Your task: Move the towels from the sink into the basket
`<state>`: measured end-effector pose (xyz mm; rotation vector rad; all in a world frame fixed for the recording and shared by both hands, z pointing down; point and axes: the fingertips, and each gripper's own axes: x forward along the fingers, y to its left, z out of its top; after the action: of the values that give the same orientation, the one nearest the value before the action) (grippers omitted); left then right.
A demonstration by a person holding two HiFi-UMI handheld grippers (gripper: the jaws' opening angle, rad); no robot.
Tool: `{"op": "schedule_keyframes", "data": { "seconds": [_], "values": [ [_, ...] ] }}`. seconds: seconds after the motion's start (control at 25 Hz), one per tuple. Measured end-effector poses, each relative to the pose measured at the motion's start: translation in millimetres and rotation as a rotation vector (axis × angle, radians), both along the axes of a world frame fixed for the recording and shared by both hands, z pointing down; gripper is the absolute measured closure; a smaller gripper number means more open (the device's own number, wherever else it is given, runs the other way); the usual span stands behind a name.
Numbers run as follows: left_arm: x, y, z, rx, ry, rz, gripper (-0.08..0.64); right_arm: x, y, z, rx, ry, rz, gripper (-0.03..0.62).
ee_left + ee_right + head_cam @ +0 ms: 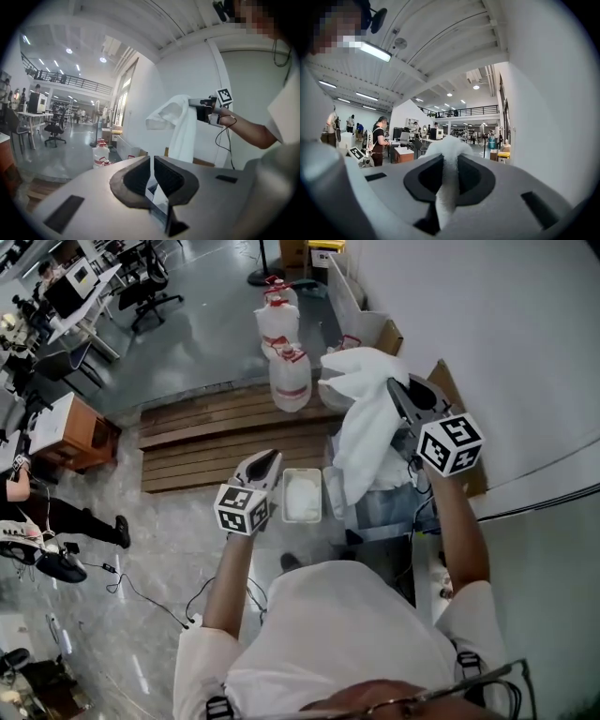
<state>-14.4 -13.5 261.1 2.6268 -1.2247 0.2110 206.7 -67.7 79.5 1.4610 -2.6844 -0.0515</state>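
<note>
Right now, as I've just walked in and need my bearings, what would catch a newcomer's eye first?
A white towel hangs from the right gripper, shut on it and held up beside the white wall at right. The empty left gripper sits lower, at centre. Ahead, big water jugs stand by a wooden platform.

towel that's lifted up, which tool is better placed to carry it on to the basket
Right. The right tool is clamped on the white towel, which hangs free from it. The left tool is empty, its jaws nearly together, and it is apart from the towel.
</note>
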Motion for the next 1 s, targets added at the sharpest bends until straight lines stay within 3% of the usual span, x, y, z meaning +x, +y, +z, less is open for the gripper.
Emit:
{"op": "schedule_keyframes", "data": {
  "seconds": [0.56,0.8,1.0],
  "values": [
    [-90,4,21,-0.024,-0.022,-0.176,0.534,-128,-32,37,-0.043,-0.015,-0.228,0.548],
    [-134,9,28,-0.044,-0.032,-0.217,0.534,-181,-38,51,-0.077,-0.019,-0.274,0.548],
    [-147,8,43,-0.066,-0.029,-0.235,0.534,-203,-46,73,-0.104,-0.02,-0.297,0.548]
  ]
}}
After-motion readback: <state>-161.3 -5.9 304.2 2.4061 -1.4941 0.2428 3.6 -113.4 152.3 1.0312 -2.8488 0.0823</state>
